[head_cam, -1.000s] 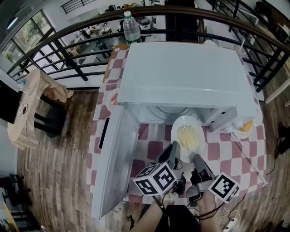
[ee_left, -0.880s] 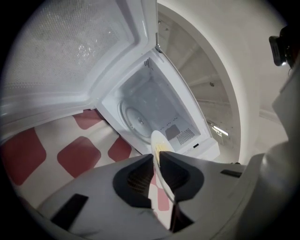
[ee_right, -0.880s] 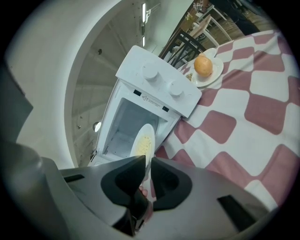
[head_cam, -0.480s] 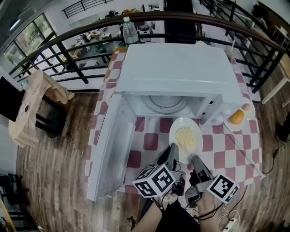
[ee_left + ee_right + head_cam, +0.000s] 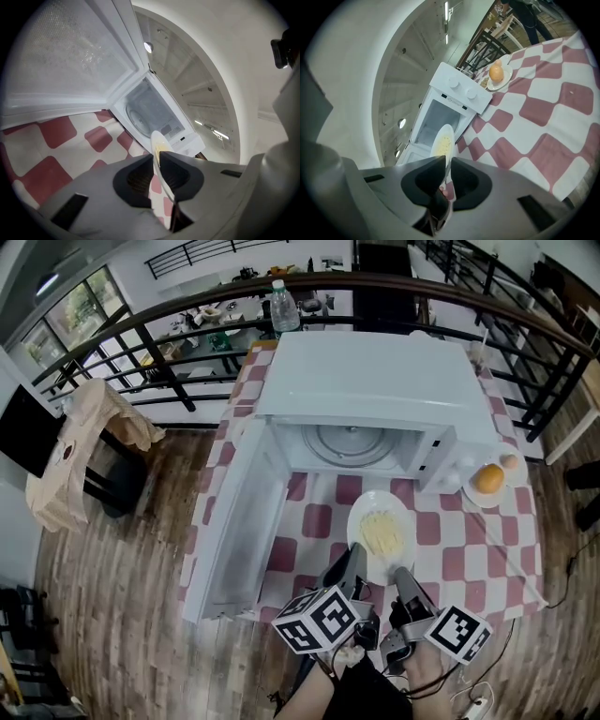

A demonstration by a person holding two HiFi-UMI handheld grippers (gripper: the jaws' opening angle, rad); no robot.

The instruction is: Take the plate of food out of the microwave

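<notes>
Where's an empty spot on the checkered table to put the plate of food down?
Two bare patches of tablecloth: one between the open microwave door and the plate of food; a wider one right of the plate, in front of the saucer with the orange. The door blocks the left side.

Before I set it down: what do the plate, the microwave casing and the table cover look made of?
The plate looks like white glazed ceramic, smooth with a thin rim, though melamine is possible. The microwave casing seems to be white painted sheet metal: flat panels, crisp edges. The table cover is red-and-white checked cloth or vinyl; it drapes over the edge.
</notes>
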